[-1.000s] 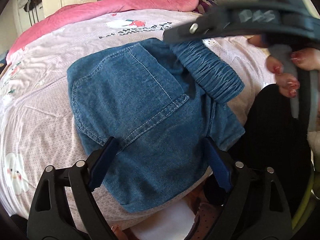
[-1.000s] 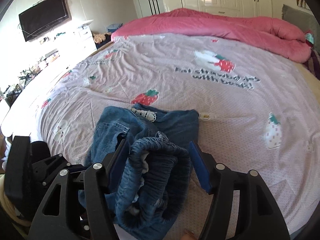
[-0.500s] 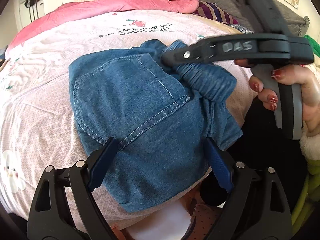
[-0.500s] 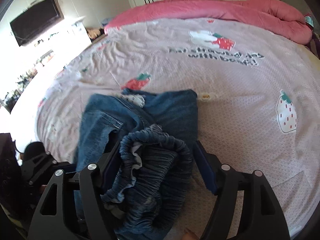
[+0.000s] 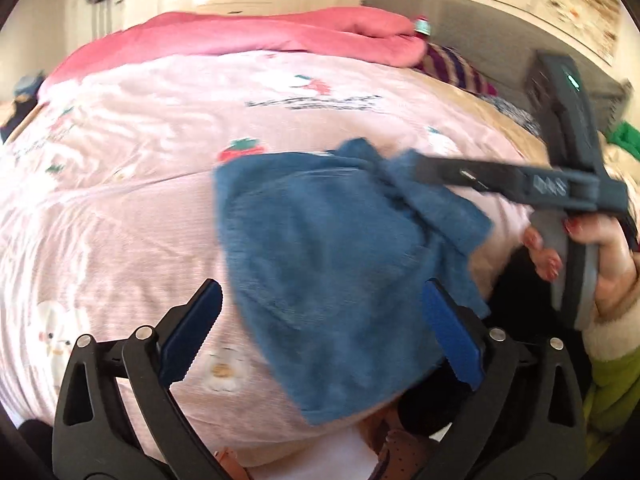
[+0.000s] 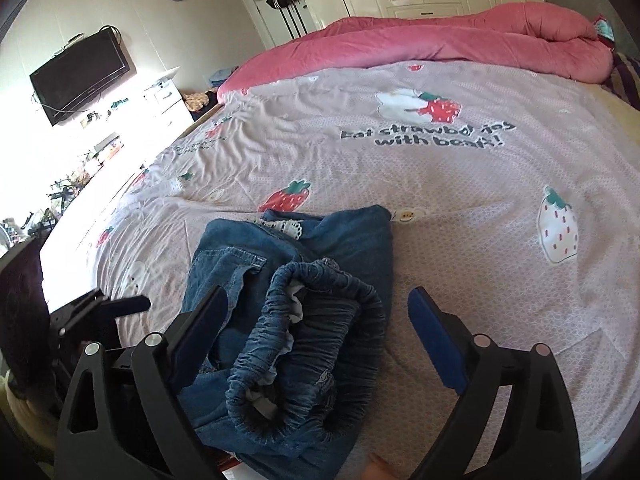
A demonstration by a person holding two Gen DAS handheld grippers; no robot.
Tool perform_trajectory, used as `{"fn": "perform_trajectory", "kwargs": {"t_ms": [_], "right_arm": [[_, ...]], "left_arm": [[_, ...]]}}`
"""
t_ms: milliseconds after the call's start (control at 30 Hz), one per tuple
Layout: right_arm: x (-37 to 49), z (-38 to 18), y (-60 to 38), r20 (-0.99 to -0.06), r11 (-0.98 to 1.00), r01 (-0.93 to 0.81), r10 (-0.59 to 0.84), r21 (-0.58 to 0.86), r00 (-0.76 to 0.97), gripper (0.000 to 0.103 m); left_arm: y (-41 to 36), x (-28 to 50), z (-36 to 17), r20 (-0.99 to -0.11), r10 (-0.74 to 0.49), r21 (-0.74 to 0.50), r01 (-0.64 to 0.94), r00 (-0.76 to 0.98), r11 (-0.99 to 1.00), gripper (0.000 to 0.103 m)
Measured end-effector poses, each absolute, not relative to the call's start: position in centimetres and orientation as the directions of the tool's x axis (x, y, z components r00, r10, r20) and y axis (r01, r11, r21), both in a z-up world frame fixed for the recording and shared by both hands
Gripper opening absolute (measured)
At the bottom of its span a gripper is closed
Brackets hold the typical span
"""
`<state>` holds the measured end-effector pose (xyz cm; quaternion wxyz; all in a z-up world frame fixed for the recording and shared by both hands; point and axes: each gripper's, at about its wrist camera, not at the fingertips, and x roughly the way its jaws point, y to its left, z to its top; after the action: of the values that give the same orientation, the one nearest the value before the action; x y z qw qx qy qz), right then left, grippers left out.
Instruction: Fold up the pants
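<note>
The denim pants [image 6: 288,320] lie bunched on the pink bedsheet [image 6: 460,208] at the near mattress edge. The right gripper [image 6: 316,332] is spread wide, straddling the elastic waistband [image 6: 316,340], gripping nothing. The left gripper [image 5: 320,324], at 9 o'clock, is likewise open and empty. Flatten the waistband before folding. Toward 12 o'clock, open sheet extends to the pink duvet [image 6: 440,40].

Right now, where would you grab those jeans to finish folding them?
I'd pinch the bunched elastic waistband of the jeans, probably from the near bed edge. It stands up as a thick ridge between the right gripper's open jaws, while the rest lies flat on the sheet.
</note>
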<state>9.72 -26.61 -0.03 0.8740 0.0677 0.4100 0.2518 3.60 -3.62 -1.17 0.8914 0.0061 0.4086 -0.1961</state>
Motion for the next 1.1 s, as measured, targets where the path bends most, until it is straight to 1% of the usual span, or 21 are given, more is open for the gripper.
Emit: {"fn": "perform_trajectory", "kwargs": {"t_ms": [67, 200, 300, 367, 433, 467, 500, 533, 600, 733, 767, 933, 1100], "right_arm": [[10.2, -0.7, -26.5, -0.700, 0.862, -0.378, 0.498, 0.336, 0.512, 0.092], [11.4, -2.9, -26.1, -0.741, 0.851, -0.348, 0.517, 0.392, 0.429, 0.092], [12.0, -3.9, -26.0, -0.740, 0.830, -0.333, 0.552, 0.447, 0.385, 0.092], [12.2, -4.0, -25.9, -0.735, 0.825, -0.333, 0.561, 0.457, 0.381, 0.088], [12.2, -4.1, -25.8, -0.731, 0.820, -0.336, 0.569, 0.464, 0.377, 0.067], [12.2, -4.1, -25.8, -0.731, 0.820, -0.333, 0.568, 0.465, 0.379, 0.066], [12.1, -4.1, -25.8, -0.728, 0.820, -0.333, 0.569, 0.466, 0.382, 0.060], [12.1, -4.1, -25.9, -0.724, 0.818, -0.334, 0.572, 0.468, 0.385, 0.055], [12.0, -4.0, -26.0, -0.718, 0.817, -0.333, 0.574, 0.470, 0.394, 0.051], [11.3, -3.2, -25.8, -0.700, 0.821, -0.363, 0.568, 0.441, 0.432, 0.043], [11.0, -2.9, -25.6, -0.697, 0.824, -0.375, 0.561, 0.423, 0.447, 0.042], [10.2, -0.1, -24.5, -0.648, 0.821, -0.432, 0.563, 0.372, 0.512, 0.040], [11.4, 2.4, -22.3, -0.613, 0.813, -0.480, 0.571, 0.328, 0.547, 0.040]], "left_arm": [[-2.8, 4.6, -1.7, -0.738, -0.339, -0.166, 0.330, 0.583, 0.929, 0.093], [-1.8, 6.7, -3.1, -0.755, -0.369, -0.240, 0.295, 0.543, 0.925, 0.093], [-1.4, 7.6, -4.6, -0.758, -0.409, -0.308, 0.273, 0.509, 0.911, 0.093], [-1.4, 8.0, -5.1, -0.752, -0.428, -0.337, 0.264, 0.501, 0.904, 0.093], [-1.5, 8.2, -5.1, -0.748, -0.437, -0.346, 0.269, 0.499, 0.899, 0.093], [-1.6, 8.4, -5.0, -0.742, -0.447, -0.356, 0.271, 0.499, 0.894, 0.091], [-1.7, 8.6, -5.0, -0.738, -0.457, -0.367, 0.273, 0.497, 0.889, 0.081], [-1.9, 8.8, -5.0, -0.735, -0.464, -0.373, 0.277, 0.495, 0.886, 0.075], [-2.4, 9.0, -4.9, -0.735, -0.472, -0.370, 0.296, 0.486, 0.881, 0.060], [-2.6, 8.8, -4.5, -0.722, -0.486, -0.375, 0.312, 0.492, 0.873, 0.036], [-2.5, 8.8, -4.1, -0.718, -0.484, -0.374, 0.309, 0.500, 0.874, 0.034], [-2.0, 9.0, -2.1, -0.690, -0.469, -0.343, 0.321, 0.551, 0.883, 0.033], [-0.5, 10.1, 0.1, -0.656, -0.434, -0.311, 0.302, 0.618, 0.901, 0.033]]}}
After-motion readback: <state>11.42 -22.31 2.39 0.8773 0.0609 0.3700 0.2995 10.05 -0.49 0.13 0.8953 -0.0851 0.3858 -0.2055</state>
